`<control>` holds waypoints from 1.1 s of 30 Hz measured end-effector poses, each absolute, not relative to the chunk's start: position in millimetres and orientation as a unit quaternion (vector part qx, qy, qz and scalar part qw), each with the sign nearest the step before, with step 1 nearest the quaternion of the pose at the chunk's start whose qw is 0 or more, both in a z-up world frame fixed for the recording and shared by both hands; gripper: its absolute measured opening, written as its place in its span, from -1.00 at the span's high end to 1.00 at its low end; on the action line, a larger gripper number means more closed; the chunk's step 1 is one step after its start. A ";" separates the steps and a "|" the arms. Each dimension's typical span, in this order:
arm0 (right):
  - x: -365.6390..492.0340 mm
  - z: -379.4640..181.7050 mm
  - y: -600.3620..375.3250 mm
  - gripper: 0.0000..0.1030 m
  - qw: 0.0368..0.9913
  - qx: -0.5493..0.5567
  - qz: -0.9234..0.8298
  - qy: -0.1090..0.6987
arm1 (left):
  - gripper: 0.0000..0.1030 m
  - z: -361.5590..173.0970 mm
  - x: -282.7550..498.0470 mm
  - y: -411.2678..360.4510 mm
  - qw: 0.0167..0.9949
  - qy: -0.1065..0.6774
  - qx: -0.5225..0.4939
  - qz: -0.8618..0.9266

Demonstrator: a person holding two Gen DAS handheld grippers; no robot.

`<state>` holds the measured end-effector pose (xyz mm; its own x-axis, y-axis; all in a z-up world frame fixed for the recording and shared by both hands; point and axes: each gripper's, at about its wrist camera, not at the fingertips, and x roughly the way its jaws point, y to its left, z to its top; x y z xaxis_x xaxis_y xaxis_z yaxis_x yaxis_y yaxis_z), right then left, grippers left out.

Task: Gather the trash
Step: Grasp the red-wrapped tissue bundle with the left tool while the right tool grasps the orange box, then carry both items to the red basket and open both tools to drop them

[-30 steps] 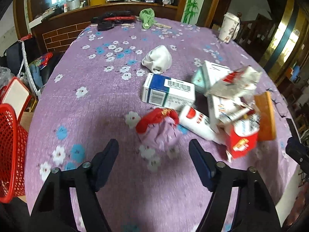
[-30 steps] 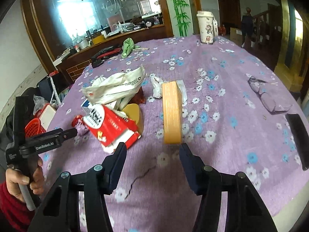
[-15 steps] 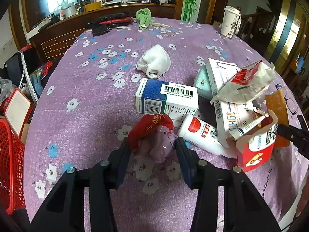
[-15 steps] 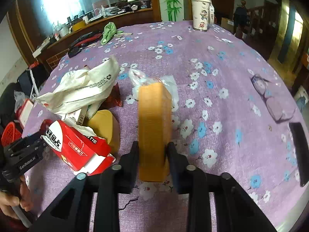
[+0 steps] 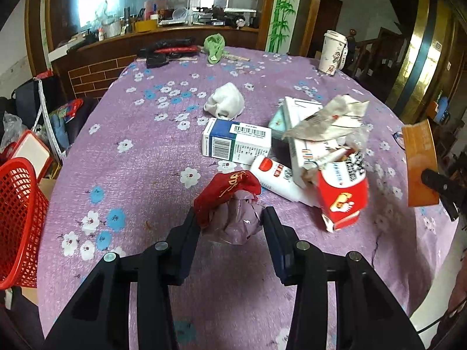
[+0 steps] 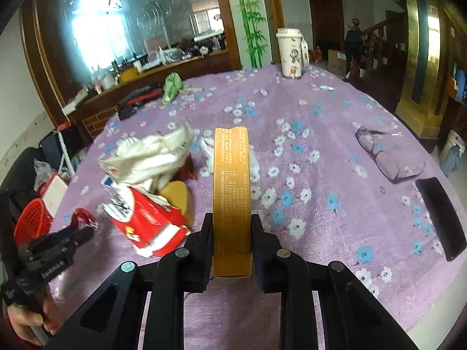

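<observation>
The counter point(image 5: 140, 157), under a purple flowered cloth, carries a pile of trash, and a red basket point(image 5: 17, 218) stands off its edge, far to the left of the left jaws. The step in hand seems to be the pick-up, with both grippers loaded at once. The next move, I judge, calls for carrying each piece across to the basket without loosening the grip.

The right gripper point(image 6: 232, 230) has its jaws clamped on the near end of an orange box point(image 6: 232, 180); the box reaches forward from between them.

The left gripper point(image 5: 232, 221) has its jaws pressed on a crumpled wad point(image 5: 233, 207) of red and pale purple wrapper. It sits between the tips, and the rest of the pile lies ahead and to the right.
</observation>
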<state>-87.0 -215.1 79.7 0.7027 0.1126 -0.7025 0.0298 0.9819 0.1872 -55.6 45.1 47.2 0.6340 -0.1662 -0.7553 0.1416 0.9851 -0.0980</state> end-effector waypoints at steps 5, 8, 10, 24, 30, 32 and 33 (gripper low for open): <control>-97.3 92.1 -198.5 0.52 0.921 0.083 0.051 0.376 | 0.18 49.7 -62.3 42.3 0.904 0.418 -0.010 -0.086; -101.6 97.5 -189.3 0.52 0.923 0.076 0.064 0.371 | 0.18 51.4 -66.0 41.2 0.906 0.415 -0.009 -0.087; -104.2 100.8 -184.7 0.52 0.924 0.075 0.072 0.368 | 0.18 51.8 -68.2 40.6 0.906 0.414 -0.007 -0.087; -111.8 119.1 -152.1 0.52 0.924 0.061 0.122 0.356 | 0.18 61.6 -76.0 51.0 0.910 0.407 -0.011 -0.084; -110.9 122.3 -134.1 0.52 0.919 0.057 0.149 0.361 | 0.18 66.7 -78.8 62.6 0.912 0.402 -0.015 -0.076; -108.3 123.3 -126.8 0.52 0.916 0.056 0.162 0.364 | 0.18 69.5 -80.5 69.5 0.914 0.399 -0.018 -0.072; -107.0 123.9 -122.6 0.52 0.914 0.056 0.168 0.365 | 0.18 70.9 -81.5 73.4 0.915 0.398 -0.020 -0.070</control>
<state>-107.0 -122.6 123.9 0.6770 0.3480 -0.6486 -0.2662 0.9373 0.2250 -81.5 73.4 70.9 0.6739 -0.1434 -0.7247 0.1123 0.9895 -0.0913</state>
